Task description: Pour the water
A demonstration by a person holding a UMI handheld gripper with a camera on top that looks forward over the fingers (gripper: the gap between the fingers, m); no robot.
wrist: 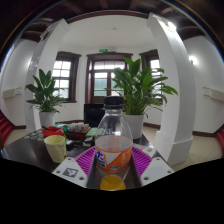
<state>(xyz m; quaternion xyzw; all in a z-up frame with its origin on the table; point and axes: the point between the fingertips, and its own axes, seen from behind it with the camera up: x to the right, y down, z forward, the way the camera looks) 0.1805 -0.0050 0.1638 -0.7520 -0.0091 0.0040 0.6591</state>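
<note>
A clear plastic bottle (113, 128) with an orange label and a dark cap stands upright between my fingers, its orange base low between them. My gripper (113, 157) is shut on it, and the purple pads (86, 158) press its sides at label height. To the left, just beyond the fingers, a yellow-green cup (55, 147) sits on the dark table (25, 150).
Behind the cup on the table are a red object (52, 132) and a bowl-like dish with mixed items (77, 130). Two large potted plants (45, 95) stand by white columns, and windows and a door lie beyond.
</note>
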